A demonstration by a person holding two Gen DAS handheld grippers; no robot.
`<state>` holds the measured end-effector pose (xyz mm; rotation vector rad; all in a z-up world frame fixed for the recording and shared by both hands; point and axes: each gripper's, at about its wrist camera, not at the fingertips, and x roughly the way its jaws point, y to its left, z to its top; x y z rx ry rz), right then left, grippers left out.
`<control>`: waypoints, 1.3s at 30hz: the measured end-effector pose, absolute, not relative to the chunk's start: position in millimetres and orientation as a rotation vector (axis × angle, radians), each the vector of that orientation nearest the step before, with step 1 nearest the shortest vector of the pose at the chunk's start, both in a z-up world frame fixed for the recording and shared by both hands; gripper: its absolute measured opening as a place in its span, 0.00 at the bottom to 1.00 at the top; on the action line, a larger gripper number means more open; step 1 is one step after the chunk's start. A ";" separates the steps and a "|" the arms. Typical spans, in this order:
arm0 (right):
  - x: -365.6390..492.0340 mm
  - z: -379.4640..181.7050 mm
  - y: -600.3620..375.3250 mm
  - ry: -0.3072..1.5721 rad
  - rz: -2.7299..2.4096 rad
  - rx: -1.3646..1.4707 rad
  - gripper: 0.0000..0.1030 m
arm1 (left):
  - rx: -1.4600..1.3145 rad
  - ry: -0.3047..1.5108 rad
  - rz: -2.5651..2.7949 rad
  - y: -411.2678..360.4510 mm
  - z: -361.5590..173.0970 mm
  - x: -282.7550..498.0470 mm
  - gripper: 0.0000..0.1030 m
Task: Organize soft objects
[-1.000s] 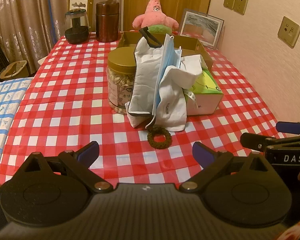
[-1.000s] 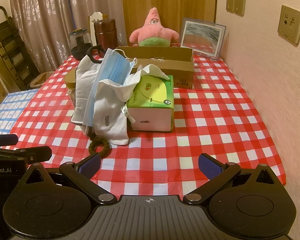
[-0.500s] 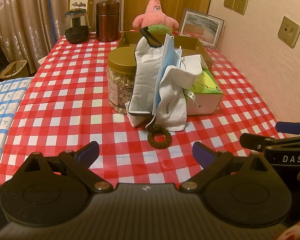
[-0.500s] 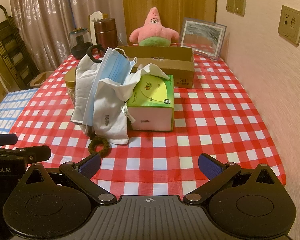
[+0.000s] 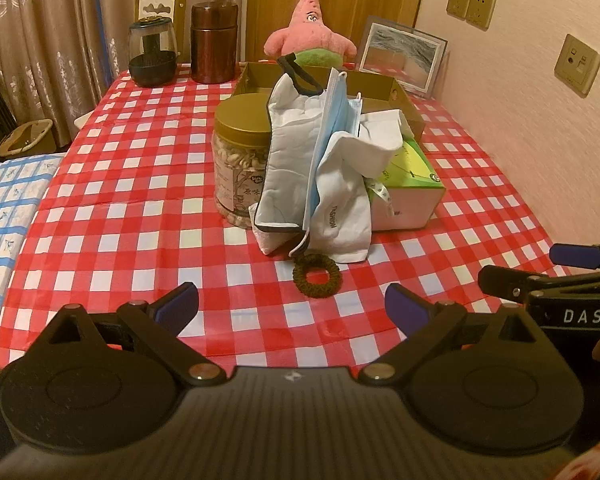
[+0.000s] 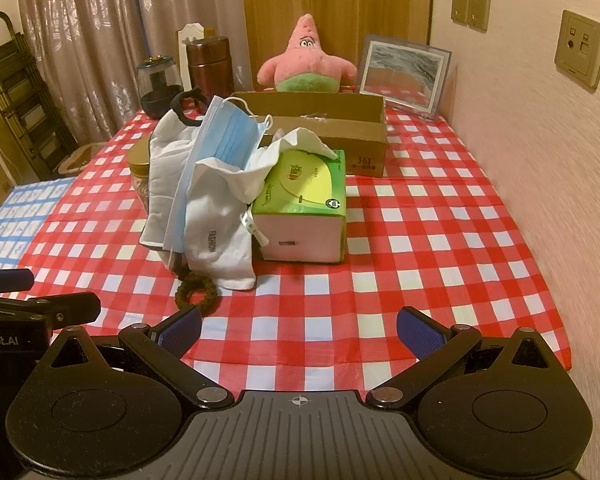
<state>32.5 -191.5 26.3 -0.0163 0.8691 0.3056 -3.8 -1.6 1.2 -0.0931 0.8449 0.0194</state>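
Two grippers at near table edge: left gripper (image 5: 292, 304) and right gripper (image 6: 299, 330), jaws of each spread wide, nothing between pads, both held short of the pile. Soft items, counted: one white cloth (image 5: 290, 160) with dark trim, one blue mask (image 6: 224, 140), one white sock (image 6: 218, 236) marked FASHION, one dark scrunchie (image 5: 317, 277), one pink plush (image 6: 307, 64). Cloth, mask and sock draped in a heap at table centre, leaning between jar (image 5: 240, 156) and tissue box (image 6: 304, 204); scrunchie flat on tablecloth (image 6: 420, 220) just in front of heap, touching sock hem. Plush upright at far edge behind one open carton (image 6: 328, 128). Hard items: one gold-lidded jar, one green tissue box, one brown canister (image 5: 214, 44), one glass pot (image 5: 153, 52), one picture frame (image 6: 404, 72). Jar mostly hidden by heap in right view; jar label unreadable. Carton interior partly hidden. Plush lower body cut off by carton. Surface: red-and-white check cloth; blue check surface (image 5: 4, 200) adjoining at left. Room: pink wall with three socket plates at right, wood panel and curtains at rear, chair back behind pot.
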 end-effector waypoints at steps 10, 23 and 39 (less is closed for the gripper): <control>32.9 27.7 -191.3 0.868 0.305 -0.016 1.00 | -0.093 0.844 0.018 -1.9 2.5 -3.7 0.96; 32.8 28.0 -191.0 0.867 0.305 -0.016 1.00 | -0.093 0.844 0.020 -1.9 3.3 -3.6 0.96; 34.8 27.1 -191.5 0.868 0.305 -0.015 1.00 | -0.094 0.846 0.021 -1.9 4.3 -2.7 0.96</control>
